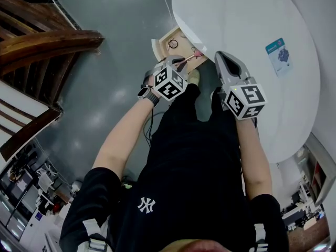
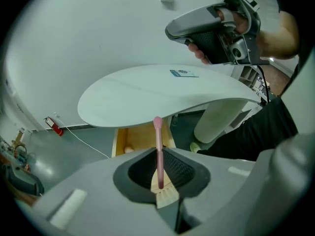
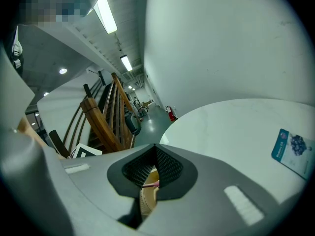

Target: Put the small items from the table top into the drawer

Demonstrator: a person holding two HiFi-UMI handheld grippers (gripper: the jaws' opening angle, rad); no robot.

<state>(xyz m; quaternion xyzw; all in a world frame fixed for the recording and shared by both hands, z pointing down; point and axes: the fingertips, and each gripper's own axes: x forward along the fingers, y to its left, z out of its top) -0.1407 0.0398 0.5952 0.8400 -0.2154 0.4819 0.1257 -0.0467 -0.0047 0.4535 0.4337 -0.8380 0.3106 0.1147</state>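
White table (image 1: 247, 14) with an open drawer (image 1: 170, 38) under its left edge.
A pink brush (image 2: 158, 156) is clamped in the left gripper (image 1: 182, 62) just above the drawer and should be lowered well inside before release. The right gripper (image 1: 227, 64) is closed on nothing.

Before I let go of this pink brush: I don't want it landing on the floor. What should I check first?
1. Grip: left hand-held gripper is shut on the pink brush: ok.
2. Drawer is pulled open below the table rim: ok.
3. Brush fully over the drawer opening: its tip lies near the drawer's edge in the head view: cannot tell.
4. Room inside: bare wood shows beside the small things already in there: ok.
5. Right hand-held gripper is shut, empty and off to the side of the drawer: ok.
6. Table cleared: a blue packet lies on it: not ok.
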